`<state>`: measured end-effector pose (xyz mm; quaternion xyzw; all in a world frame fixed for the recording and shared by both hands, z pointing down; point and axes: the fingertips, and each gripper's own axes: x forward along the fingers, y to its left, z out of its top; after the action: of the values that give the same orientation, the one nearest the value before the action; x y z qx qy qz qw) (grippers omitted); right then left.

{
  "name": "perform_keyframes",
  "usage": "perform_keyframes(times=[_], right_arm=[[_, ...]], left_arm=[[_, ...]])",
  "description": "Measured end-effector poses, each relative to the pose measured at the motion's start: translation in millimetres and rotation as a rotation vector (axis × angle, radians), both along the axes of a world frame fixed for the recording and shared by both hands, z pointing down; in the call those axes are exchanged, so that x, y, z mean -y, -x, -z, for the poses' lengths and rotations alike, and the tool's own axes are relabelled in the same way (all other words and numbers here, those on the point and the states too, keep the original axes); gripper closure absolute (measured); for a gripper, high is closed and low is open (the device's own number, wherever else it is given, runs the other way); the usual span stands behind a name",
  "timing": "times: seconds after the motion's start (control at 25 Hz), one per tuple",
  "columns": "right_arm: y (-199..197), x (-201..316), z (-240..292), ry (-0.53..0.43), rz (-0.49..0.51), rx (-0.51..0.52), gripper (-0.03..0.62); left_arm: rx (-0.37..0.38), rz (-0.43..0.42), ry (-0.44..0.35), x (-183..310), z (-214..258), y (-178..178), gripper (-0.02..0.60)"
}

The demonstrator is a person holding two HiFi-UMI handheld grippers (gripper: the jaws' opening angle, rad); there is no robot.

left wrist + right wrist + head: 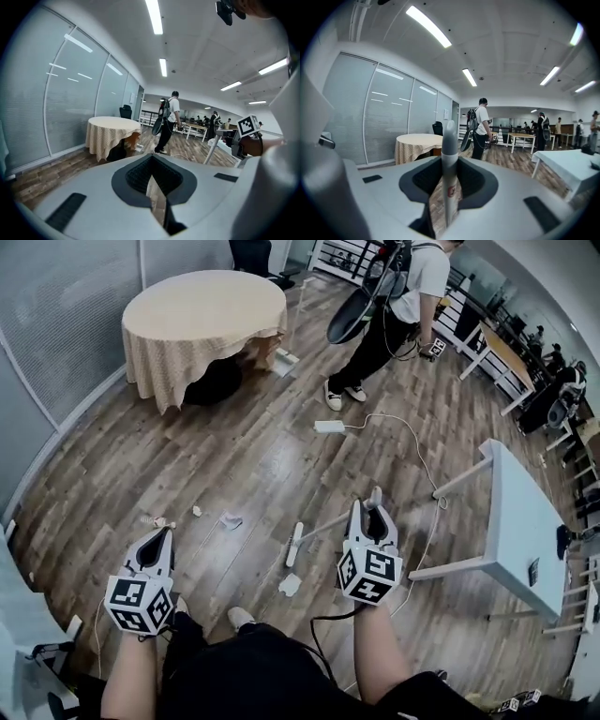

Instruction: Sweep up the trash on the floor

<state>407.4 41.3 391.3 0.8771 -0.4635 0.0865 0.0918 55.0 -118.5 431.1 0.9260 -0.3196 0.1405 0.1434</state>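
My right gripper (372,509) is shut on a thin grey-and-white broom handle (449,154), which stands upright between its jaws in the right gripper view. In the head view the handle (326,525) slants down left to a white head (294,545) on the wood floor. Small bits of trash lie ahead of me: a crumpled scrap (230,519), a pale bit (197,511), a small piece (159,521) and a white scrap (290,585) near my feet. My left gripper (161,533) hangs low at the left, jaws together on nothing (152,177).
A round table with a beige cloth (202,310) stands far left by the glass wall. A person (394,306) stands at the back with a dark bag. A white power strip (330,427) and its cable lie mid-floor. A white table (525,521) is at the right.
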Motion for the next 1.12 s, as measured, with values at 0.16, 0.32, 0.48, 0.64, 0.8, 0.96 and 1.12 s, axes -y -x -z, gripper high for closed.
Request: perform_keyframes(times=[0.16, 0.32, 0.48, 0.64, 0.8, 0.96, 1.12], right_arm=[[3.4, -7.2, -1.0, 0.005, -0.090, -0.025, 0.484], [6.5, -20.2, -3.0, 0.043, -0.163, -0.043, 0.484], [8.6, -46.7, -9.6, 0.079, -0.228, -0.051, 0.482], [7.6, -74.7, -28.2, 0.117, -0.240, -0.045, 0.484], [4.1, -100.9, -50.9, 0.155, -0.256, -0.039, 0.484], [14.4, -117.0, -87.2, 0.212, -0.203, -0.030, 0.484], [24.7, -118.6, -128.5, 0.256, -0.153, -0.009, 0.485]], left_arm=[[0.007, -0.162, 0.016, 19.3, -15.5, -24.7, 0.586], [0.022, -0.313, 0.023, 32.3, -21.6, -40.4, 0.586], [0.033, -0.416, 0.044, 36.2, -28.0, -56.0, 0.586], [0.043, -0.485, 0.044, 25.1, -30.5, -70.3, 0.586], [0.037, -0.502, 0.056, 12.4, -32.7, -81.1, 0.586], [0.044, -0.493, 0.063, 0.5, -41.5, -87.0, 0.586], [0.051, -0.470, 0.082, -6.5, -44.1, -87.6, 0.586]])
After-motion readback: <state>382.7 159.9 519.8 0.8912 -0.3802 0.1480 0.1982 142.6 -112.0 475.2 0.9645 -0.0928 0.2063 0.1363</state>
